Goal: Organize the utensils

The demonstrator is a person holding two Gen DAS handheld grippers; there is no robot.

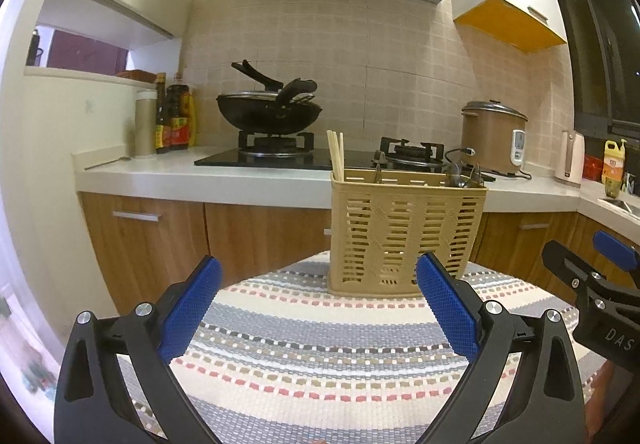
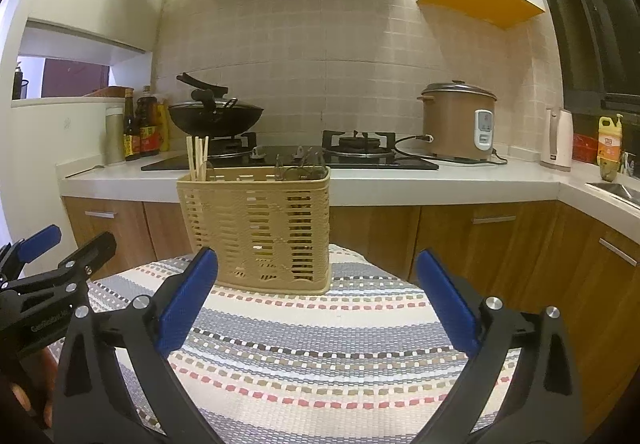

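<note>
Left gripper (image 1: 318, 284) and right gripper (image 2: 316, 280): jaws wide apart, nothing between. Beige utensil basket (image 2: 256, 224) upright at far edge of striped mat (image 2: 304, 344), chopsticks (image 2: 197, 158) in its left end, darker utensils (image 2: 300, 168) at right.

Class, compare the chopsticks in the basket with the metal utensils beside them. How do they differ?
The chopsticks are pale wood; the metal utensils are dark and shiny. The chopsticks stand tall at the basket's left end; the metal utensils barely clear its rim, further right. Both sit inside the same basket.
</note>
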